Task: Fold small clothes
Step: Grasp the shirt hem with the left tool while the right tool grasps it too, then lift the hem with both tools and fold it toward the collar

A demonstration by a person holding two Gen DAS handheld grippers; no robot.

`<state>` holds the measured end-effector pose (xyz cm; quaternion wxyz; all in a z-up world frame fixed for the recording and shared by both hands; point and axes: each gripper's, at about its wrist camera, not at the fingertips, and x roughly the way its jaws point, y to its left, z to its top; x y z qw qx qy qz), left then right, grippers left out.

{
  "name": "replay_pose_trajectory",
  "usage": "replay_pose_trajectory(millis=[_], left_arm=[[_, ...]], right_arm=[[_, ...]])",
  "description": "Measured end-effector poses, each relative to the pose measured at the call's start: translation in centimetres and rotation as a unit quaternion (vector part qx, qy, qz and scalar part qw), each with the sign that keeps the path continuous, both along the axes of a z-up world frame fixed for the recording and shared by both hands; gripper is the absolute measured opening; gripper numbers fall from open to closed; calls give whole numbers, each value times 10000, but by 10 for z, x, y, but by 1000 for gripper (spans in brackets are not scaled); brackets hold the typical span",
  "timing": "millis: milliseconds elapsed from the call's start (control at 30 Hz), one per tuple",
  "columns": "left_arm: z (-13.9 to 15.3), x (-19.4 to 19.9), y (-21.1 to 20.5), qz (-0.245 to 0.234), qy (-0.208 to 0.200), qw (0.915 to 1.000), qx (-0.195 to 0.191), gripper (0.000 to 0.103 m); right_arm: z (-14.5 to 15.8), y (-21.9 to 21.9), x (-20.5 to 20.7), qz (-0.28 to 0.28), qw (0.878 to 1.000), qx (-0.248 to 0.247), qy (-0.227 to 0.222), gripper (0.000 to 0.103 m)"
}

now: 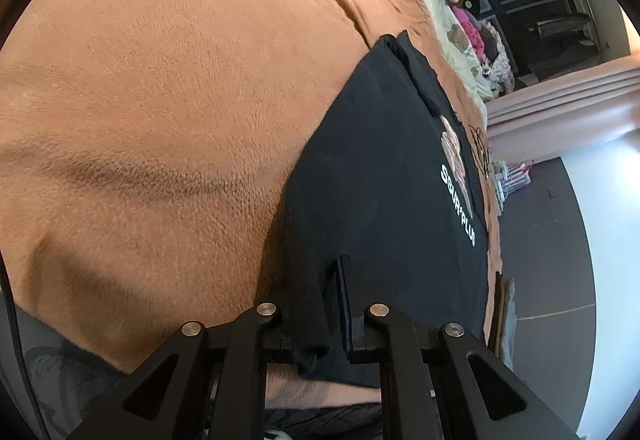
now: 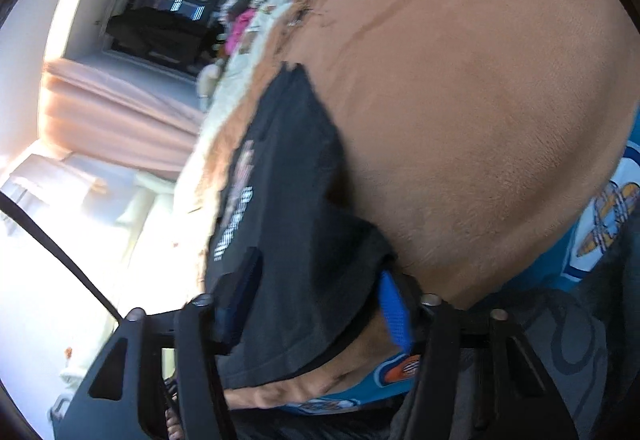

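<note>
On the tan blanket (image 1: 160,100) the black T-shirt (image 1: 380,180) lies partly folded, its near hem clamped in the left hand-held gripper (image 1: 332,304), while the right hand-held gripper (image 2: 320,300) straddles it, jaws apart, further folds remaining.

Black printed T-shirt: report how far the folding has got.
Done: the black printed T-shirt lies on the tan fleece blanket as a narrow strip, apparently folded lengthwise. In hand: the left gripper pinches its near edge; the right gripper straddles the fabric, not clamped. Left: the crosswise fold.

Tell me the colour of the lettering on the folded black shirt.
White lettering, clearest in the left wrist view.
</note>
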<state>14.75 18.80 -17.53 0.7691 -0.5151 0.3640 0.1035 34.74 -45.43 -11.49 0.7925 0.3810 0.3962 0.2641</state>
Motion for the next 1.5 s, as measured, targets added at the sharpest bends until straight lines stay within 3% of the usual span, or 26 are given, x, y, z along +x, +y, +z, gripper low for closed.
replay_pose_trajectory(millis=[133, 267, 433, 633, 733, 1033, 1100, 1233, 1367, 1400, 1500], left_arm=[[2, 2, 4, 125, 4, 9999, -52, 13], [6, 0, 6, 118, 5, 9999, 18, 13], [5, 0, 2, 39, 29, 10000, 58, 13], [6, 1, -2, 20, 25, 10000, 51, 13], [6, 1, -3, 12, 49, 10000, 86, 13], [6, 5, -5, 20, 110, 9998, 141, 13], [7, 5, -5, 27, 118, 9998, 141, 13], [7, 7, -5, 29, 146, 9997, 190, 13], [7, 9, -6, 41, 157, 9996, 240, 13], [7, 10, -6, 61, 153, 9995, 259, 11], [8, 9, -4, 95, 98, 9996, 258, 4]], right_arm=[[3, 4, 9, -310, 9989, -361, 31, 33], [14, -2, 6, -438, 9983, -346, -141, 33], [15, -20, 3, -66, 9984, 7, -559, 33], [-22, -17, 15, 511, 9982, -207, -250, 33], [-26, -20, 17, 711, 9971, -204, -180, 33], [-28, -44, 37, 411, 9931, 783, -771, 33], [-31, -41, 45, 452, 9941, 625, -762, 33], [-46, -33, 61, 411, 9989, 6, -223, 33], [-45, -31, 65, 343, 9993, 9, -174, 33], [-45, -30, 64, 324, 9993, -74, -142, 32], [-38, -18, 66, 199, 9994, -290, -22, 3]])
